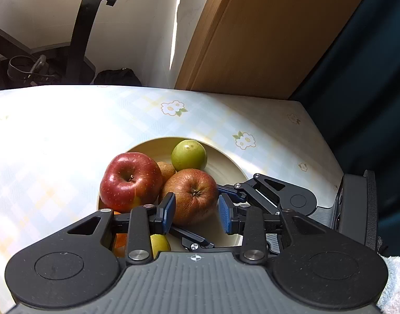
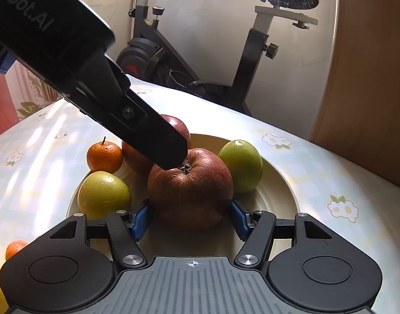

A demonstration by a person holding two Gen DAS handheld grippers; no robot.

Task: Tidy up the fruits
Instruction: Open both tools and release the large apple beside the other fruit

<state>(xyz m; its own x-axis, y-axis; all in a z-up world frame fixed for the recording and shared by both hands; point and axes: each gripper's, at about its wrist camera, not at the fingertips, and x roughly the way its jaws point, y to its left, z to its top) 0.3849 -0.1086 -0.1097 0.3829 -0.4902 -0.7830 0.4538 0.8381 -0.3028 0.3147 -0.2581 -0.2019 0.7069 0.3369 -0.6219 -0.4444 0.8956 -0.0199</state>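
Right gripper (image 2: 190,218): jaws wide, blue pads touching both sides of the brown apple (image 2: 190,191) on the plate (image 2: 278,191). Left gripper (image 1: 197,213): jaws open above that apple, gripping nothing. Green apple (image 2: 242,164) just beside it.

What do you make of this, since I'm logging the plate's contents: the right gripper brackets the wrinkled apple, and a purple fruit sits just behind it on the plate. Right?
Not quite. The fruit just behind the wrinkled apple is green, not purple, as the right wrist view shows. The rest stands: the right gripper brackets that apple, and both fruits sit on the plate.
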